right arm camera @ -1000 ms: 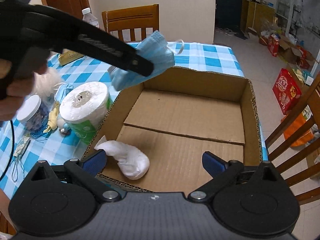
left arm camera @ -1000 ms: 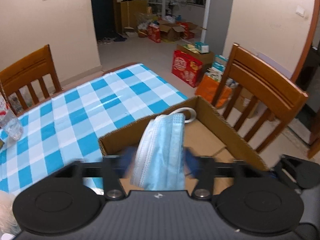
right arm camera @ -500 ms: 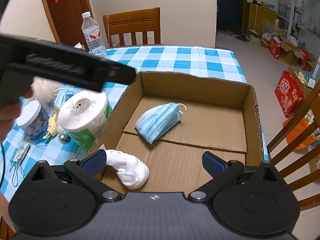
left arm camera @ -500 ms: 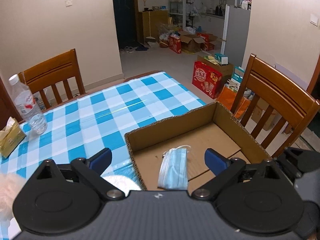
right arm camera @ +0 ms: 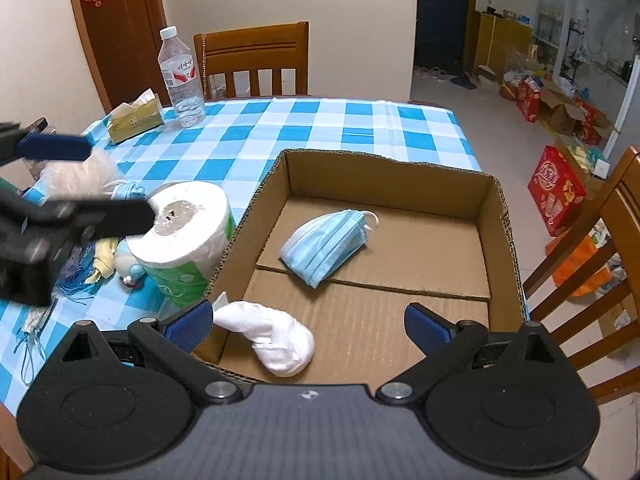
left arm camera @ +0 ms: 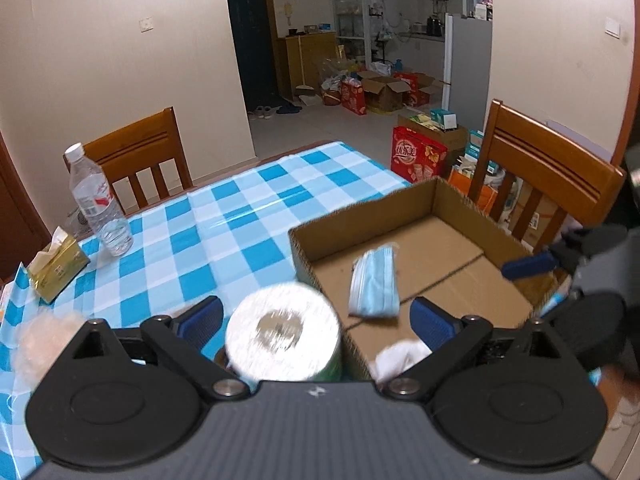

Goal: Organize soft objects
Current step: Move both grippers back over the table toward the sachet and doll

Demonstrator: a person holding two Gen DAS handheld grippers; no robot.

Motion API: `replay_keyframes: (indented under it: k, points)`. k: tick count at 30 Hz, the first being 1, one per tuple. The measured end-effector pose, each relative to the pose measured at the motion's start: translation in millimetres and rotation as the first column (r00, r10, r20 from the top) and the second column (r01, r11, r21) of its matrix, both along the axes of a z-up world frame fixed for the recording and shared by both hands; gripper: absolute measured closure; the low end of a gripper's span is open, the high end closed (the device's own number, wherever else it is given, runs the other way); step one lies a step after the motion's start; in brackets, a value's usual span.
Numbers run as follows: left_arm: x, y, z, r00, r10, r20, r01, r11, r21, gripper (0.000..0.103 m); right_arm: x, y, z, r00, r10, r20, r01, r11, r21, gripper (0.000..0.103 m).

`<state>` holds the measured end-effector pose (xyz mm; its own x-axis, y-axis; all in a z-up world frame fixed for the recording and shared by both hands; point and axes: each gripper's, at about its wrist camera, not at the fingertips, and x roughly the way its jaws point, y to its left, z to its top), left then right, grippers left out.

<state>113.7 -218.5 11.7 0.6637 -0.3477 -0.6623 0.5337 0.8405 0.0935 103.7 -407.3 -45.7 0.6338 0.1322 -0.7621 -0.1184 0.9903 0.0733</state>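
- Table (right arm camera: 320, 128), blue check cloth: it runs ahead of both your grippers.
- Box (right arm camera: 496, 216): open cardboard, straight ahead of your right gripper (right arm camera: 308, 324), ahead and right of your left gripper (left arm camera: 316, 320).
- Roll (left arm camera: 282, 330): paper roll standing just outside the box's left wall, right under your left gripper, between its spread fingers, not gripped.
- Bottle (right arm camera: 182, 80) and tissue pack (right arm camera: 136, 118): far left corner, well beyond both grippers.
- Mask (right arm camera: 326, 246): blue, flat on the box floor, mid-box, ahead of your right gripper, clear of both.
- White cloth (right arm camera: 274, 340): bundled in the near left box corner, just past your right gripper's left finger (right arm camera: 190, 322), not touching.
- Fluffy toy (right arm camera: 76, 176): left of the roll, beside your left gripper.
- Grippers: left released, empty. Right spread wide, empty, over the box's near edge.
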Motion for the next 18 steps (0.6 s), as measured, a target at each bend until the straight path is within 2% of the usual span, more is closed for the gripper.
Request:
replay_keyframes:
  k: [11, 18]
  points:
    - [-27, 79, -22, 0.998, 0.022, -0.064, -0.022, 1.000, -0.008, 0.004, -14, 58, 9, 0.999, -0.042, 0.004, 0.042, 0.999, -0.029, 0.000]
    - [-32, 138, -47, 0.989, 0.099, -0.106, -0.097, 0.995, 0.019, 0.004, -20, 101, 10, 1.000, -0.015, 0.002, 0.015, 0.998, -0.058, 0.000]
